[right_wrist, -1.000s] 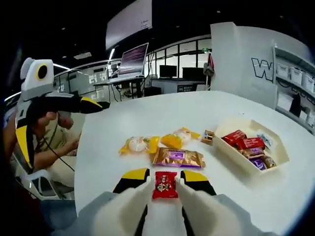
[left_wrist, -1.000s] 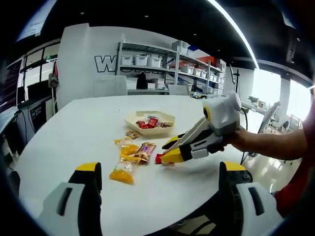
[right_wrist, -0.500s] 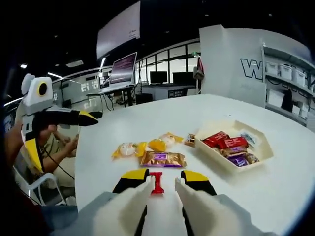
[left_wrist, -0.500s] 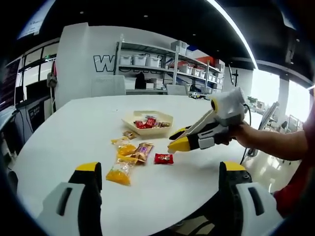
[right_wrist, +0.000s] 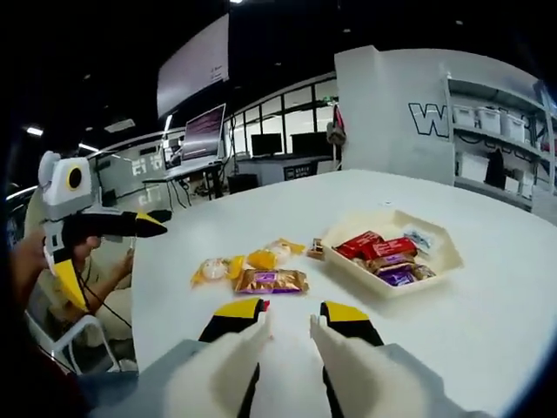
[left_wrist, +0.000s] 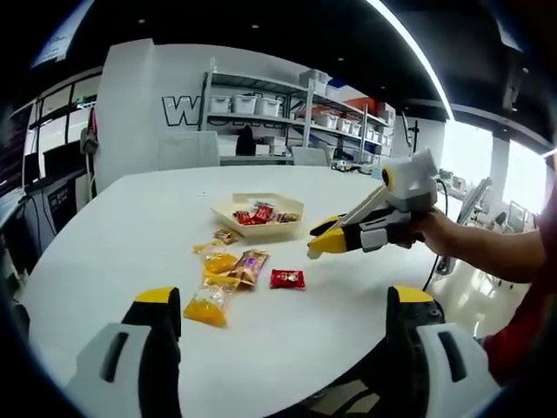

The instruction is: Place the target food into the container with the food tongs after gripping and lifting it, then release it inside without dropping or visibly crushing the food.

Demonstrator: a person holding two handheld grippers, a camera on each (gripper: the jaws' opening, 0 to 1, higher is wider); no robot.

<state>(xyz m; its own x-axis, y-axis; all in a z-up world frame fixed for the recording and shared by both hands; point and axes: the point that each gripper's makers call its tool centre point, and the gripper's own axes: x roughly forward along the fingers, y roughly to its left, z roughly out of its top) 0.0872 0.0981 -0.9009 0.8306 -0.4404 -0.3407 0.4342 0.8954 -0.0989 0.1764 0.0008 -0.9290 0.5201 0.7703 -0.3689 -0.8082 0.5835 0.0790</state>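
Note:
A red snack packet (left_wrist: 287, 279) lies flat on the white table (left_wrist: 130, 226), in front of a cream hexagonal tray (left_wrist: 261, 230) that holds several red and purple packets. My right gripper (left_wrist: 324, 236) hovers above and to the right of the red packet, jaws slightly apart and empty. In the right gripper view my right gripper (right_wrist: 290, 315) stands open over the table; a red sliver of the packet (right_wrist: 264, 305) shows beside its left jaw, with the tray (right_wrist: 390, 291) ahead right. My left gripper (left_wrist: 283, 305) is wide open and empty near the table's edge.
Loose snacks lie left of the red packet: a gold-and-purple packet (left_wrist: 251, 265) and yellow packets (left_wrist: 207, 309). In the right gripper view the left gripper (right_wrist: 117, 266) is held off the table's left edge. Shelving (left_wrist: 287, 113) stands behind the table.
My right gripper has let go of the red packet, then risen up and back from it. The packet stays on the table. The left gripper has hardly moved.

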